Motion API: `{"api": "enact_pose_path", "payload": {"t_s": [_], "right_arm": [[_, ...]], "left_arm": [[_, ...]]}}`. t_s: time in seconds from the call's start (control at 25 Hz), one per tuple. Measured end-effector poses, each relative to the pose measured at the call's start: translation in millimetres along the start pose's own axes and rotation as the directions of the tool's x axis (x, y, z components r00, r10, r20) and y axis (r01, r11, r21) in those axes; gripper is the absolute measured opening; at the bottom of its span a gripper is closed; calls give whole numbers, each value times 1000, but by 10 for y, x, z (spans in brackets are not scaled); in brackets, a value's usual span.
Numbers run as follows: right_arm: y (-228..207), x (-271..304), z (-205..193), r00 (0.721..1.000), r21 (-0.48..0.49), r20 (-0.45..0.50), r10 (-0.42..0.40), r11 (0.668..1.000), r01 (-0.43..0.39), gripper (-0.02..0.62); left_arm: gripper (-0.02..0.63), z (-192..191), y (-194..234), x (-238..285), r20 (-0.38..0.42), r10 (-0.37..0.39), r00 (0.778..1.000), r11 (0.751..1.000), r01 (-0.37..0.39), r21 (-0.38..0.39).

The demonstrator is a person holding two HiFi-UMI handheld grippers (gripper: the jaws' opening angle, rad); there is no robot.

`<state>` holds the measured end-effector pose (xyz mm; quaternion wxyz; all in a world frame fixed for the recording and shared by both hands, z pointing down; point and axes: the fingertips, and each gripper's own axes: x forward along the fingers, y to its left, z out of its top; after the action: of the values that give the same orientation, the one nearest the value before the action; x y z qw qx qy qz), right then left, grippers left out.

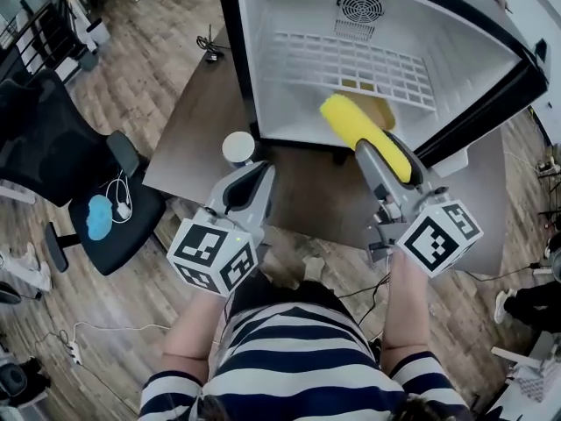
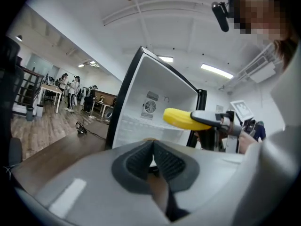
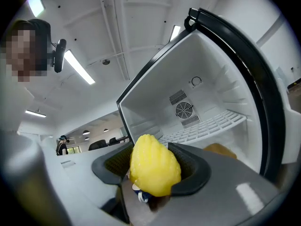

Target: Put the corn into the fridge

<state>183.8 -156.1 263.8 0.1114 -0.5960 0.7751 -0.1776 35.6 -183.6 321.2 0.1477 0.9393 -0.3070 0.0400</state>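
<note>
Head view: your right gripper [image 1: 377,150] carries the corn [image 1: 353,123] at centre frame, at the open fridge [image 1: 252,103] mouth, likely ready for loading. Left gripper view: your left gripper [image 2: 153,149] idles low, fingers pressed together, empty. Right gripper view: fingers pinch the corn, tip toward the wire shelf [image 3: 214,125].

Head view: above the person, facing steeply down onto the worktop [image 1: 197,139], the left claw [image 1: 252,172], the right claw [image 1: 379,150] and the open fridge [image 1: 263,24]. Left gripper view: low, tilted up, side-on to the right claw. Right gripper view: close behind the corn [image 3: 154,171], facing the fridge interior; all three views share its fan vent [image 3: 183,110] and wire shelf [image 3: 207,126].
</note>
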Motion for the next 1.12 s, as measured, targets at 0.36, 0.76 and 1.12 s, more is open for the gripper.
{"api": "enact_pose_path", "payload": {"t_s": [0.36,0.76,1.12], "right_arm": [[-357,455,275,1000,-44,19,25,999,-24,241],[-515,925,391,1000,-256,-3,-8,967,7,241],[-550,1269,399,999,-391,-36,-27,920,11,241]], "left_arm": [[0,98,74,255,37,88,995,996,-88,-6],[0,134,207,327,56,189,980,982,-189,-3],[0,171,287,373,93,268,959,963,-268,-14]]}}
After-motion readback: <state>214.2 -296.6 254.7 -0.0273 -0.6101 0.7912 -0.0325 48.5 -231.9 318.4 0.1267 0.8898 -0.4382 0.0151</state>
